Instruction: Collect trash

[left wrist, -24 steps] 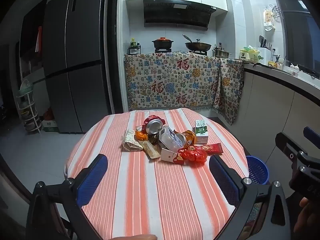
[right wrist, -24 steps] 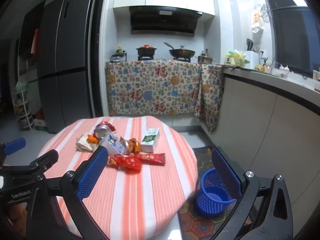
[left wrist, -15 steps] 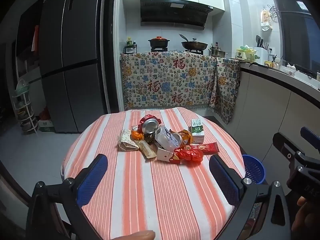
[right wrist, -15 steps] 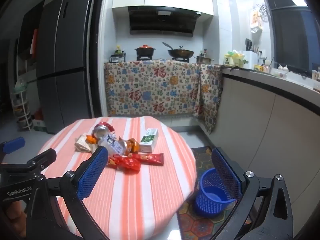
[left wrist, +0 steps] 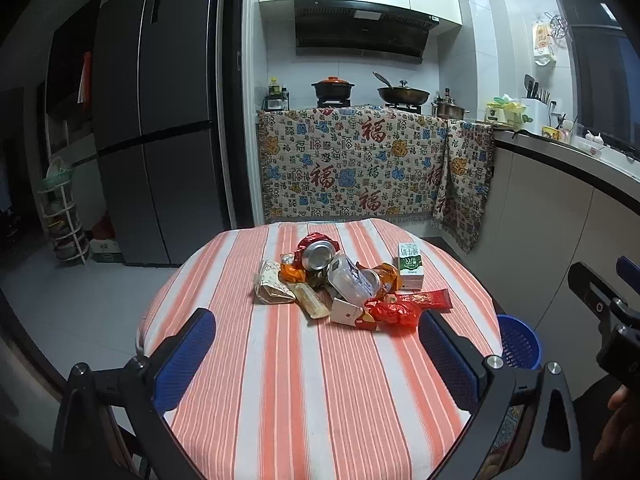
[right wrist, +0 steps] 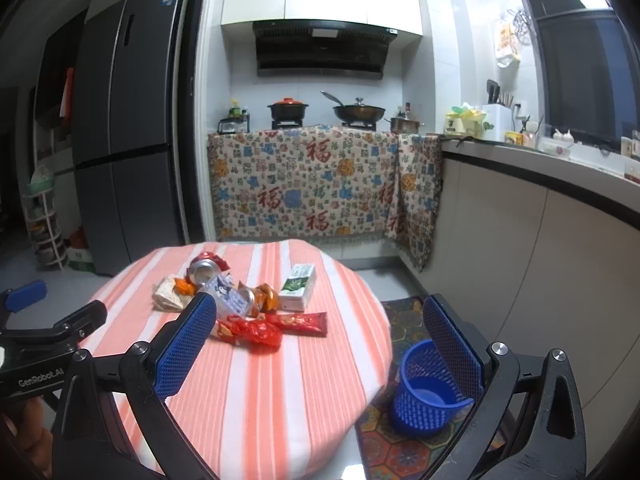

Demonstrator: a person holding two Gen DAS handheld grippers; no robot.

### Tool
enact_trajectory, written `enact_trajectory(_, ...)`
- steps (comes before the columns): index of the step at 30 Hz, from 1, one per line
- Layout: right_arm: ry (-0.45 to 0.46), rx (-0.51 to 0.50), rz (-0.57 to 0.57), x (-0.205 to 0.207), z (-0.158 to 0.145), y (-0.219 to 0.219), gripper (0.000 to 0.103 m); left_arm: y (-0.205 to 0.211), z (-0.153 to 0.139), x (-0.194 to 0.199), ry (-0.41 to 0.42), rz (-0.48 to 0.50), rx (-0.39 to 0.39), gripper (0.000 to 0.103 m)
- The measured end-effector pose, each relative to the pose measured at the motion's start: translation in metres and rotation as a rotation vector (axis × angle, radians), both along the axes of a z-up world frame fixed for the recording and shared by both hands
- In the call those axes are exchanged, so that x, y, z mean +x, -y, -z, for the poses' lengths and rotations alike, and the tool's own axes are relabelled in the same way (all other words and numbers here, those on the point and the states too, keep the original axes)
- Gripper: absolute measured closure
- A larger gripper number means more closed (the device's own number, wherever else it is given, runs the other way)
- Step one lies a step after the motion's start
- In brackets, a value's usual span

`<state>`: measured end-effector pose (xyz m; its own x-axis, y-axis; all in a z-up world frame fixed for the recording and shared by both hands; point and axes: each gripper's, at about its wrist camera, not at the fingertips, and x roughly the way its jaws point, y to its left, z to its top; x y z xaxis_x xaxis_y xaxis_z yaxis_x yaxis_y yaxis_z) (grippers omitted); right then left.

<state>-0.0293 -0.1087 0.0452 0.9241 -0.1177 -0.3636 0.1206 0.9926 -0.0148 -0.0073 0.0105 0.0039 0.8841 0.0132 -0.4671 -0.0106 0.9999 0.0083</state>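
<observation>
Tall dark-grey fridge point(left wrist: 160, 140) with smooth flat doors at 10 o'clock in the left wrist view; patterned woven cloth point(left wrist: 360, 172) with red characters draped over the cooker counter at 12 o'clock. Round table point(left wrist: 280, 380) under a ribbed orange-and-white striped cloth filling the lower middle. Blue plastic mesh basket point(right wrist: 424, 392), tapered and round, on a hexagon-patterned floor mat at 5 o'clock in the right wrist view, just beside the table edge, apart from the trash. Trash heap point(left wrist: 344, 284) near the table's centre: crushed silver-ended can point(left wrist: 318, 254), clear crinkled plastic cup, tan paper wrappers, glossy red crumpled foil bag point(left wrist: 394, 312), long red sachet point(left wrist: 424, 300). Boxy white-and-green milk carton point(left wrist: 411, 266) at 3 o'clock of the heap, just beside it. Left gripper point(left wrist: 316, 356) spread wide, blue dimpled pads apart over bare cloth, nothing between. Right gripper point(right wrist: 316, 344) likewise gaping, empty, short of the heap.
</observation>
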Motion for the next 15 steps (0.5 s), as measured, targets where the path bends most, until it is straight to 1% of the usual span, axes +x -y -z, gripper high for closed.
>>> enact_trajectory(6, 0.002, 0.002, -0.005, -0.0011, -0.0002, 0.0018, 0.0, -0.0025, -0.0038, -0.0015, 0.001, 0.009, -0.022, 0.0)
enact_trajectory(15, 0.005, 0.002, -0.006, -0.0022, -0.0035, 0.0008, 0.0, -0.0003, -0.0068, -0.0019, 0.002, 0.011, -0.02, 0.0)
